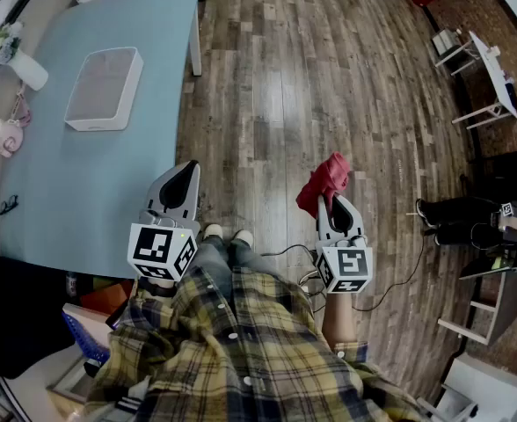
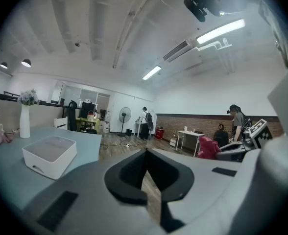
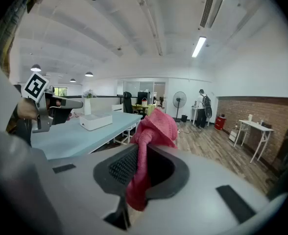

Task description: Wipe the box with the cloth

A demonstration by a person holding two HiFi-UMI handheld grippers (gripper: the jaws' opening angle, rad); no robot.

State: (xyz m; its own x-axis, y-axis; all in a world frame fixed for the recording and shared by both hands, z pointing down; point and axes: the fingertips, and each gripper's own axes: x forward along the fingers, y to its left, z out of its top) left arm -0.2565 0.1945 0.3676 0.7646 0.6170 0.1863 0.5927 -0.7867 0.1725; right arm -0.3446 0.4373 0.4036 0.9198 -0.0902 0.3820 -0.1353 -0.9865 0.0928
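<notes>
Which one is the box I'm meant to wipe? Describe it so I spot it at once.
Look to the pale blue table at the left of the head view. The box sits on its far half. It is a flat white rounded square with a grey top, unlike the tall white vase and pink figurine by the edge.

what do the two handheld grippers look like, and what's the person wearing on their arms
The left gripper and right gripper are both light grey and taper to a point, with black pads lining the jaws. Each has a white cube at its rear, printed with black square markers. The person wears a yellow and navy plaid shirt with cuffed sleeves.
</notes>
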